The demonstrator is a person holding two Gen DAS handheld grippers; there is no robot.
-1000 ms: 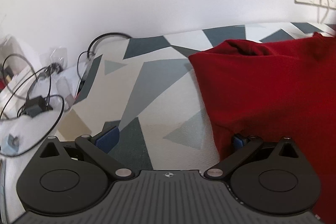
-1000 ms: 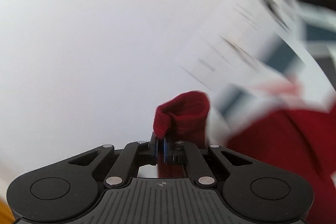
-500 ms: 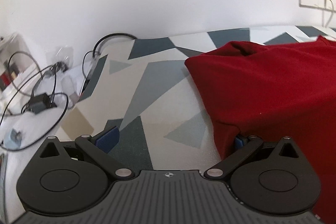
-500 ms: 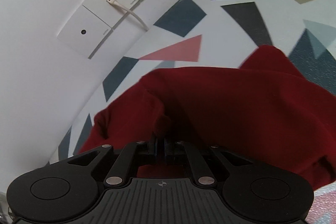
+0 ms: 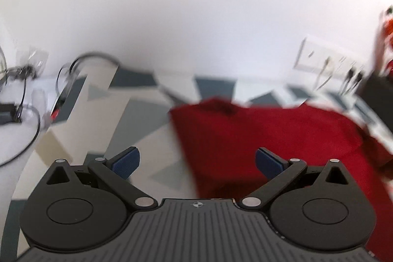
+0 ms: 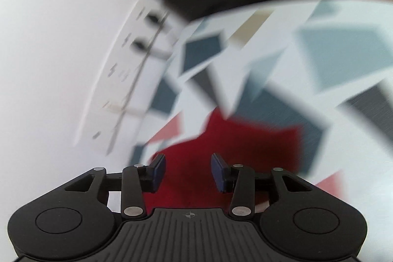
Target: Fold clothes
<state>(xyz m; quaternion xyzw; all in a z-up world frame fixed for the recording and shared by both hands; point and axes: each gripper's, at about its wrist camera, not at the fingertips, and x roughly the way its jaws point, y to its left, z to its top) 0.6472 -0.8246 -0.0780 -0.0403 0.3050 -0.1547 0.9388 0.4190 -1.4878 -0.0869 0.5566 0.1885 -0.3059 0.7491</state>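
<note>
Dark red knit garment point(image 5: 282, 136) spread on the tabletop with grey, blue and beige geometric shapes point(image 5: 137, 119), filling the right half of the left wrist view; far edge bunched into a small hump, near and right parts cut off by the frame and by the gripper body. Blurred throughout, so weave and seams hard to make out.

In the right wrist view, same red cloth point(image 6: 245, 139) lying low in the centre, on the patterned top, edges smeared by motion.

Left gripper point(image 5: 197, 161) spread wide, blue pads clear of everything; left pad over bare tabletop, right pad over the red fabric, contact with it impossible to judge.

Right gripper point(image 6: 188, 171) parting at this moment, blue pads apart with a clear gap; red cloth seen beyond the gap, not pinched.

Further out: white wall with socket plate and plugged cables point(image 5: 329, 65), heavily smeared in both views. Tangle of black cables point(image 5: 27, 100) on a white surface at left, partly cut off. Dark shape and an unreadable blur at the top of the right wrist view.
</note>
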